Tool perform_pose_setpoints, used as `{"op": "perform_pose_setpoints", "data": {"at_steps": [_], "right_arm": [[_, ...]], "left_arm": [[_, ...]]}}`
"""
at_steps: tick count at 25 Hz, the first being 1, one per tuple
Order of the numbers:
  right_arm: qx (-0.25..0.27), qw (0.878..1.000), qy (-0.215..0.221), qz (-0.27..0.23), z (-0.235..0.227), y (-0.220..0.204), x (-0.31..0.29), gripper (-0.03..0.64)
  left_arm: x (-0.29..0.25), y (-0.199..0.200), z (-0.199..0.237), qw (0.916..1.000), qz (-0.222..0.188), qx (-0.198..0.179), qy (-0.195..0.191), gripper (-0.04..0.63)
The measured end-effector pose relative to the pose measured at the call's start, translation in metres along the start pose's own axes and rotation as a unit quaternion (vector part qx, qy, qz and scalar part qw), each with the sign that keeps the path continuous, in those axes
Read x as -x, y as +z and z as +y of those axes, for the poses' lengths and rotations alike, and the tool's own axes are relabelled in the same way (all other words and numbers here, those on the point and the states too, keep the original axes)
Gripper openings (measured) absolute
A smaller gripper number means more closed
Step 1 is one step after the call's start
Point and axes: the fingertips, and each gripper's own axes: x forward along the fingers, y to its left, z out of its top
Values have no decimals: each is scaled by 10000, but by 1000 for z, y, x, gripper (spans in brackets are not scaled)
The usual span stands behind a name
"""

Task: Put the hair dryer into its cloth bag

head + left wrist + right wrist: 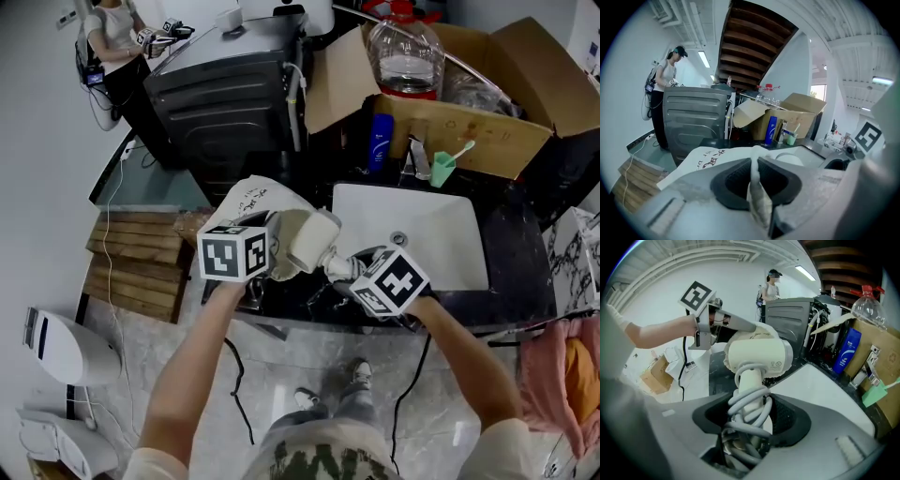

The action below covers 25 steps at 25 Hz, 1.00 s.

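The cream hair dryer (pixel 311 240) is held by its handle, which has the grey cord (pixel 749 405) wound round it. My right gripper (pixel 343 268) is shut on that handle and cord (pixel 750 414). The dryer's head (pixel 758 354) points away from it, toward the white printed cloth bag (pixel 255 201). My left gripper (pixel 276 249) is shut on the bag's edge, pinching a fold of cloth (pixel 754 187) between its jaws (pixel 753 174). The bag's rim (pixel 754 333) wraps round the far end of the dryer's head. How deep the head sits inside is hidden.
A white sink basin (pixel 441 246) lies just behind my right gripper. Behind it stands a cardboard box (pixel 478 127) with a plastic bottle (pixel 405 52) and a blue bottle (pixel 380 141). A dark machine (pixel 225 94) stands at the back left, a person (pixel 114 42) beyond it. Wooden planks (pixel 136 267) lie at the left.
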Motion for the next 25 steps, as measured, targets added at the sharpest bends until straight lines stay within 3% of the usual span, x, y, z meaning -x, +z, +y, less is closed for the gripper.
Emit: {"op": "perform_pose_setpoints", "data": {"at_steps": [17,25], "right_arm": [[290,9988,58,394,-2,22,-43,244],[66,9984,145,549,-8,40,-71,247]], "left_arm": [[2,-9,-16,9998,73,-188,-31,46],[6,-17,-23,9996,120,-231,-68,46]]}}
